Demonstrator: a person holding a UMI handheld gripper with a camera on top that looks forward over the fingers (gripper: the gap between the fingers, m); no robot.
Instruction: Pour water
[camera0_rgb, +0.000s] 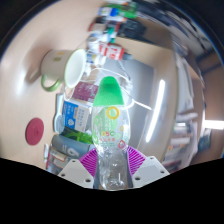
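My gripper (113, 166) is shut on a clear plastic water bottle (112, 135) with a green cap (108, 94) and a colourful label. Both purple pads (90, 160) press on its lower body. The bottle is held tilted, its capped top pointing away from me toward a pale green mug (64, 70). The mug lies beyond the bottle's cap and a little to the side, its open mouth facing the cap and its handle on the far side. The cap is on the bottle. No water flow is visible.
A small blue and white carton (72, 117) stands beside the bottle. A round dark red object (36, 129) lies on the white surface (30, 100) further out. Cluttered shelves and boxes (115, 45) fill the background.
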